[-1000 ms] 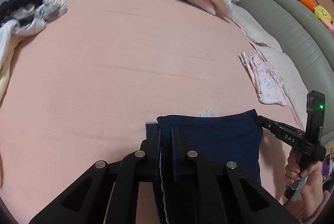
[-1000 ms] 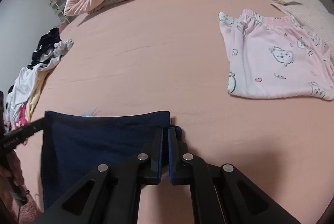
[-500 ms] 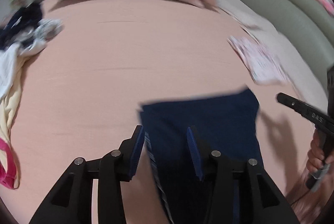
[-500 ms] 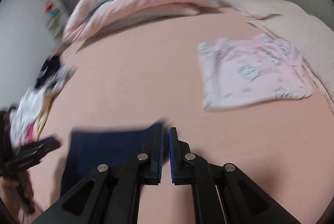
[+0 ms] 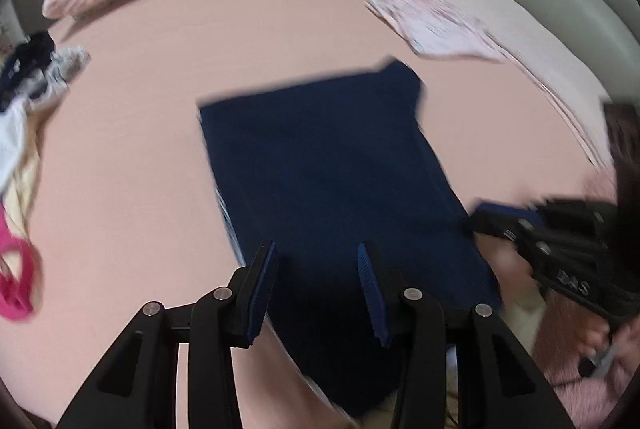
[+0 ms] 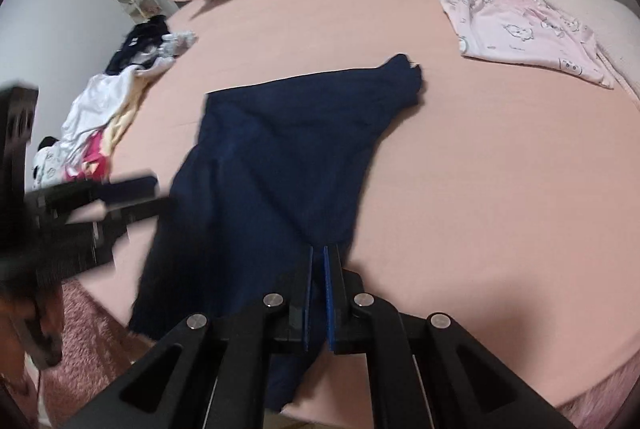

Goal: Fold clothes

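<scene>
Our left gripper point(image 5: 318, 265) hangs with its jaws spread wide and empty above the near end of the navy garment point(image 5: 332, 165), while our right gripper point(image 6: 319, 261) has its jaws pinched together on that garment's near right edge. We see the navy cloth lying mostly flat along the middle of the pink bed sheet point(image 6: 460, 165), its near end spilling over the bed's edge toward us. We also see the folded pink patterned pajamas point(image 6: 524, 29) well apart at the far right, and a heap of unfolded clothes point(image 6: 100, 109) at the left edge.
</scene>
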`<state>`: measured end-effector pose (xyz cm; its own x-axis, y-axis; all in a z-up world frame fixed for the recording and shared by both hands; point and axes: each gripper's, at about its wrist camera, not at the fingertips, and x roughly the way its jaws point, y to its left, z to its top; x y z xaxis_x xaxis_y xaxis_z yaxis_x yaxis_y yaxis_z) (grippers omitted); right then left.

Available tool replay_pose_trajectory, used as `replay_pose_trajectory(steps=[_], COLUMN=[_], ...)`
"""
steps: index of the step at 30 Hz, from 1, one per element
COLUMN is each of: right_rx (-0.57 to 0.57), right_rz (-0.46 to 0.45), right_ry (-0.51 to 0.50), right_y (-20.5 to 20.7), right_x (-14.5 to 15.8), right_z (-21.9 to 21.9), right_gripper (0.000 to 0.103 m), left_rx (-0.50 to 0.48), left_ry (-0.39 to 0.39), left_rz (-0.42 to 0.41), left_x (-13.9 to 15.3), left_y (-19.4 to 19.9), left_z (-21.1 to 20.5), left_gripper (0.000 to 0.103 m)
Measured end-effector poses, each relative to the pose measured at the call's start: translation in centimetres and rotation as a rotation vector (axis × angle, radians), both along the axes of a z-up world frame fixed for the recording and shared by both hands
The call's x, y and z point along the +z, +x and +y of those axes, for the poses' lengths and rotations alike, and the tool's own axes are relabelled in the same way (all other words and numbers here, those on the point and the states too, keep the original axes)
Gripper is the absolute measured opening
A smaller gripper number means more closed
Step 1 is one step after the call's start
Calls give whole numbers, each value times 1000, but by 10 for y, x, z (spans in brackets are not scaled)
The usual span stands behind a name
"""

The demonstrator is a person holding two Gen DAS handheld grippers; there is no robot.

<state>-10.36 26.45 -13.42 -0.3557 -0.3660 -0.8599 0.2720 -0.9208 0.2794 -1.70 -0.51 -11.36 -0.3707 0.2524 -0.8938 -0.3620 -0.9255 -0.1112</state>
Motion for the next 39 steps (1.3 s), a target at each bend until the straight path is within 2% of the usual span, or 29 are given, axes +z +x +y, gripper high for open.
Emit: replay_pose_trajectory(steps=[1, 3, 4, 5, 6, 7, 8, 10, 13, 15, 17, 20, 21, 23, 25, 27, 29, 32, 34, 35, 37, 38, 39], right_rx=[41, 124, 163, 154, 142, 128, 113, 78, 48, 62, 84, 61, 57, 58, 85, 100, 93, 112, 129, 136, 135, 110, 84], right_rz=[-14, -41, -66, -57, -45, -51, -57, 12, 18, -13, -62, -54, -22, 30, 3, -31, -14, 15, 26, 11, -5, -6, -7], right_ry=[6, 17, 69, 66, 60, 37, 14, -39, -110, -53, 69, 20, -12, -4, 39, 117, 117, 101, 99, 133, 183, 150, 114], right_y=[5, 16, 23, 26, 30, 30, 30, 29, 23, 24, 32, 34, 33, 31, 31, 35, 37, 38, 39, 42, 49, 49, 48], right_x=[-3, -8, -19, -21, -21, -18, -14, -3, 5, -4, -19, -13, -6, 2, -3, -16, -13, -4, -1, -5, -10, -6, -1], right_z=[-6, -19, -23, -19, -14, -8, -3, 8, 8, -3, -9, 1, 3, 1, -7, -14, -13, -14, -16, -15, -11, -2, 7], right_gripper=[4, 15, 15, 12, 13, 14, 15, 17, 25, 25, 25, 25, 26, 29, 30, 30, 30, 31, 31, 30, 30, 30, 31], left_rx=[-16, -49, -66, -81, -63, 1, 47, 98, 101, 103, 104, 107, 108, 109, 80, 108, 135, 75, 62, 72, 132, 141, 157], left_ry=[-37, -112, -149, -185, -199, -228, -226, -133, -105, -86, -67, -39, -30, -13, -87, -47, -7, 18, -99, -169, -220, -193, -118], left_rz=[-7, -20, -27, -33, -33, -30, -5, 36, 20, 10, 0, -15, -21, -31, -40, -50, -60, -56, -47, -43, -57, -52, -52], left_x=[-6, -19, -25, -31, -26, -15, -4, 17, 16, 15, 15, 14, 13, 12, 1, 5, 9, 16, 9, 5, 3, 7, 15], left_y=[4, 12, 16, 20, 22, 23, 26, 30, 28, 26, 25, 23, 22, 21, 23, 27, 30, 41, 36, 30, 30, 33, 36], left_z=[2, 6, 8, 9, 7, 0, -6, -14, -13, -13, -12, -11, -11, -11, -5, -16, -28, -21, -10, -10, -23, -29, -37], left_gripper=[38, 39, 41, 41, 41, 41, 41, 41, 41, 41, 40, 40, 40, 40, 40, 40, 40, 40, 40, 40, 40, 40, 40])
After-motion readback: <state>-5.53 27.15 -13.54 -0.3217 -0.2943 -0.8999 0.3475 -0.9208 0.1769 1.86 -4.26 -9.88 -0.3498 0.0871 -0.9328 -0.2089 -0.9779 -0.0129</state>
